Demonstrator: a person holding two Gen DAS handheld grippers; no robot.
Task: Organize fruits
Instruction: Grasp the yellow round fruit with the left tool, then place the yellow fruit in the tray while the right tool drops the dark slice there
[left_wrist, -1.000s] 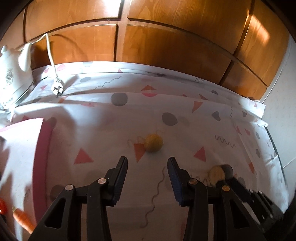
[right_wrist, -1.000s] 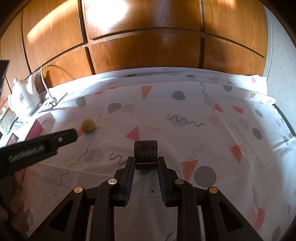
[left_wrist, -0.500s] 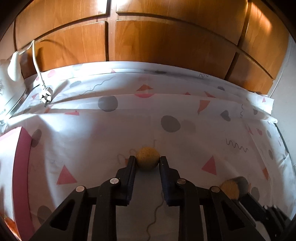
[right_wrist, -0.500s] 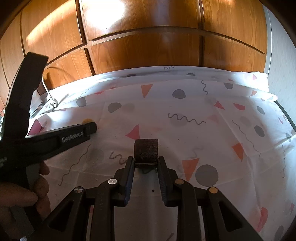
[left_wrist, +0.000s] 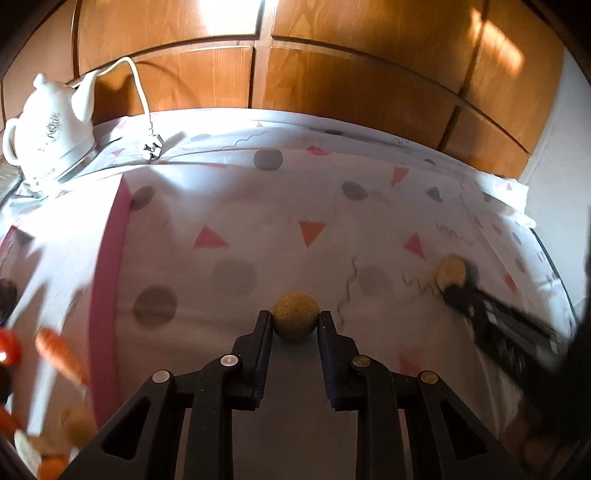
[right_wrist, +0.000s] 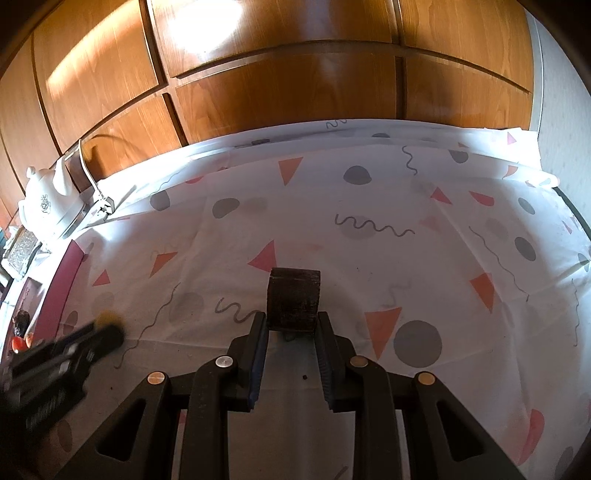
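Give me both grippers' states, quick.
Left gripper: shut on the yellow ball.
Right gripper: shut on the dark block.

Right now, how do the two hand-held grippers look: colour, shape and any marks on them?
Both are matt black plastic. The left gripper and the right gripper each have two flat fingers lined with ribbed dark blue pads. Behind them are angular arms with triangular cut-outs and round silver rivets at the joints. Seen from the side in the other camera, each body carries white lettering, too blurred to read. No cables or sleeves show.
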